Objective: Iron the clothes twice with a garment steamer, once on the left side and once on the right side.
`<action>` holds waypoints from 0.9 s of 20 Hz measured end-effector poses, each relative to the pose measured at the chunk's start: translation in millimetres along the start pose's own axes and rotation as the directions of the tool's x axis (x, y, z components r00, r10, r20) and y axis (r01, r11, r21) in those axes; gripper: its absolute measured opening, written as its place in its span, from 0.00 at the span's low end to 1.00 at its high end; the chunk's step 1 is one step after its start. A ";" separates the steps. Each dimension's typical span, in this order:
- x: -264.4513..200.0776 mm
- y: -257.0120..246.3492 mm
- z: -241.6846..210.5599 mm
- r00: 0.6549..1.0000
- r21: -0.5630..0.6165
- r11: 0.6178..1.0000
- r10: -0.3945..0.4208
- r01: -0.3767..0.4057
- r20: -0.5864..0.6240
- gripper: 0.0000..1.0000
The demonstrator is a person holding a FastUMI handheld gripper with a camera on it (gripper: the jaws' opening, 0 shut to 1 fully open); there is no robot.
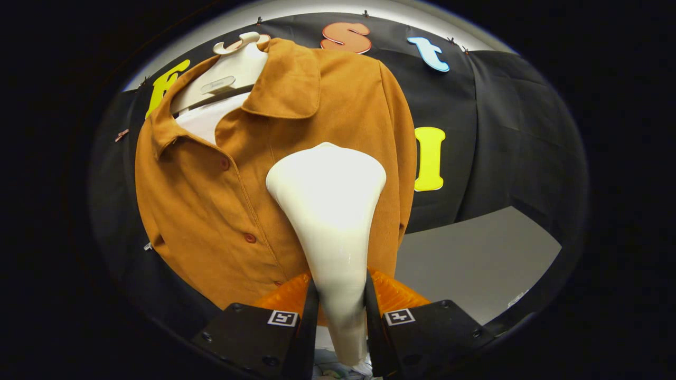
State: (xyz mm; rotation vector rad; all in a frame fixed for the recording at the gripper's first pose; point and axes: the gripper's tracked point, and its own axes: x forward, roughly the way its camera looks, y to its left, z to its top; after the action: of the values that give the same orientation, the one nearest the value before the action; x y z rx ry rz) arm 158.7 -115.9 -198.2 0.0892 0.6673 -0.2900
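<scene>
While steamer (pixel 330 211) stood clamped by neck between both fingers of hand-held gripper (pixel 340 311), broad head lay against shirt (pixel 211 200) front, beside button placket, below collar (pixel 288 84). Shirt hung on pale mannequin bust (pixel 232 71), white inner layer (pixel 208 119) at neck opening. Judged: one side's pass in hand. Advice: keep head flat and light on cloth, stroke straight along panel, stay off buttons (pixel 250 238), hold grip firm, no twisting. Grey surface (pixel 475 264) lay beyond shirt hem.

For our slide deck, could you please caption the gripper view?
Gripper shut on white garment steamer, its head against the brown shirt.
</scene>
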 end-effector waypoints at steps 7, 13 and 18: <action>17.0 -0.3 -41.4 0.994 0.009 1.000 -0.006 0.007 -0.112 0.45; 26.9 -3.4 -75.5 0.980 0.025 1.000 -0.006 0.011 -0.197 0.45; 36.5 -7.2 -103.0 0.966 0.033 0.999 -0.009 0.018 -0.260 0.45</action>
State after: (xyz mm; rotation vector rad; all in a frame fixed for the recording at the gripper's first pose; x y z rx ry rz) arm 122.3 -113.5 -301.5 0.1580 0.9239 -0.3057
